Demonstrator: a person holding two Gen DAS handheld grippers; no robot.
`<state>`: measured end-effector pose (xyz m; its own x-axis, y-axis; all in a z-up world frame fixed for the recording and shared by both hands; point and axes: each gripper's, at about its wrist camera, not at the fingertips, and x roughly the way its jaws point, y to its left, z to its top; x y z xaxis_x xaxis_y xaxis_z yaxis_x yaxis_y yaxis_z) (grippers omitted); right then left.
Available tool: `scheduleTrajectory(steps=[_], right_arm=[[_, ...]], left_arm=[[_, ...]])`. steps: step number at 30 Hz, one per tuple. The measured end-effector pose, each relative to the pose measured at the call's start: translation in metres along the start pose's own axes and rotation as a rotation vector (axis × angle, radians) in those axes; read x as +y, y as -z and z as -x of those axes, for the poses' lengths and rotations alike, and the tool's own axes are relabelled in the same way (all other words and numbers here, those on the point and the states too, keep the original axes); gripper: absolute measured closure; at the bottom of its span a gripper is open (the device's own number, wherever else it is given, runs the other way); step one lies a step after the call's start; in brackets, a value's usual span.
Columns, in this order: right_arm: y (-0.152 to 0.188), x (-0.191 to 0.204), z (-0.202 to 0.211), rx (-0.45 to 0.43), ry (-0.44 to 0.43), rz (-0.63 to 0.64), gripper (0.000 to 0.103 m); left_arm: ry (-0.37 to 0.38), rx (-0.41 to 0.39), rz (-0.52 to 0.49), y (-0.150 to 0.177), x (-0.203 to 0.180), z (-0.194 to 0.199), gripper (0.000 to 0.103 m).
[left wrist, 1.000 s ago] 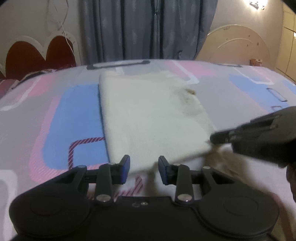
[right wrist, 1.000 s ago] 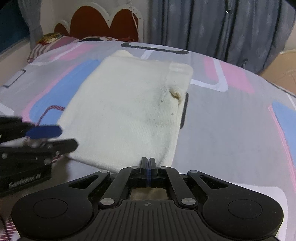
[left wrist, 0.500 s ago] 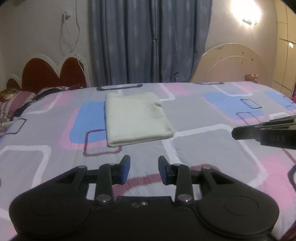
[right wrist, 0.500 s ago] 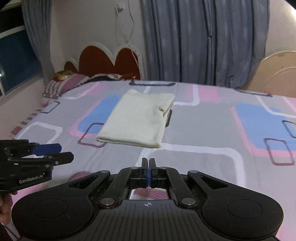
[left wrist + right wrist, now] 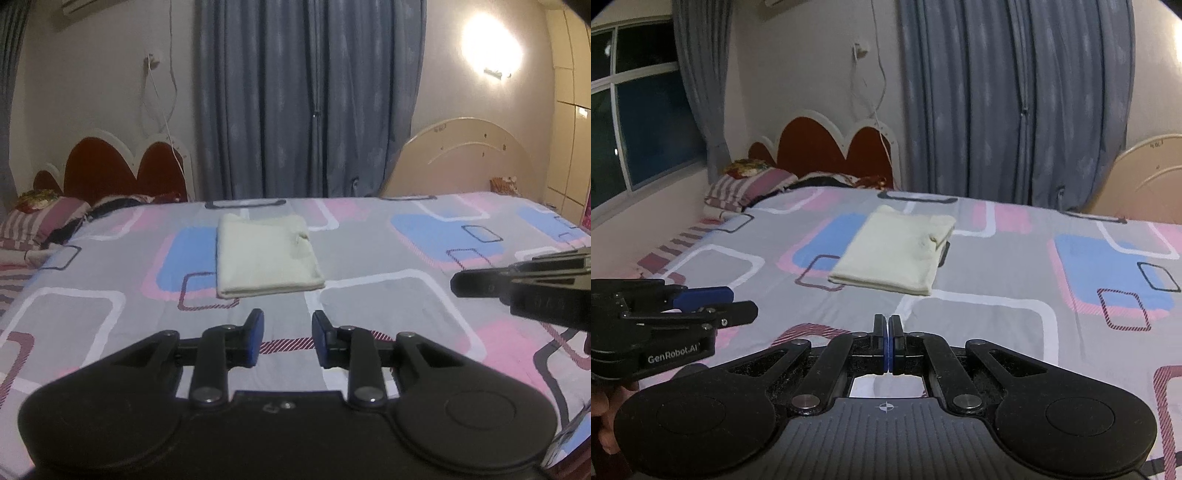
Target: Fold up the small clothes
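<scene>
A cream-white garment lies folded into a flat rectangle on the patterned bedspread; it also shows in the right wrist view. My left gripper is open and empty, held well back from the garment. My right gripper is shut with nothing between its pads, also well back. Each gripper shows in the other's view: the right one at the right edge, the left one at the left edge.
The bed has a red and white headboard with striped pillows at the left. Grey curtains hang behind the bed. A cream footboard panel leans at the back right. A window is at the left.
Both grippers have pulled back and up from the folded garment, which stays flat on the bed. The right gripper has stayed shut and the left open.
</scene>
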<state>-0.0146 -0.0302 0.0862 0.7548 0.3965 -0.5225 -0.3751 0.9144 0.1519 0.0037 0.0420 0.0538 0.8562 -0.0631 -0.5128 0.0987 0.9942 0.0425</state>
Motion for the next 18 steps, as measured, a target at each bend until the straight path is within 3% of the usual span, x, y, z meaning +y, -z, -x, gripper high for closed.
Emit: scheduleTrajectory(steps=[11,16,17,18], right_arm=[[0.007,0.009,0.035,-0.042,-0.027,0.031,0.103],[0.01,0.01,0.041,-0.047,-0.027,0.033,0.103],[0.011,0.009,0.042,-0.047,-0.026,0.033,0.103],[0.012,0.009,0.043,-0.053,-0.025,0.039,0.103]], left_arm=[[-0.029,-0.04,0.008,0.005,-0.011,0.032,0.075],[-0.047,-0.062,0.014,0.005,-0.011,0.042,0.064],[-0.044,-0.07,0.017,0.006,-0.011,0.044,0.041],[-0.055,-0.088,0.02,0.006,-0.012,0.045,0.0]])
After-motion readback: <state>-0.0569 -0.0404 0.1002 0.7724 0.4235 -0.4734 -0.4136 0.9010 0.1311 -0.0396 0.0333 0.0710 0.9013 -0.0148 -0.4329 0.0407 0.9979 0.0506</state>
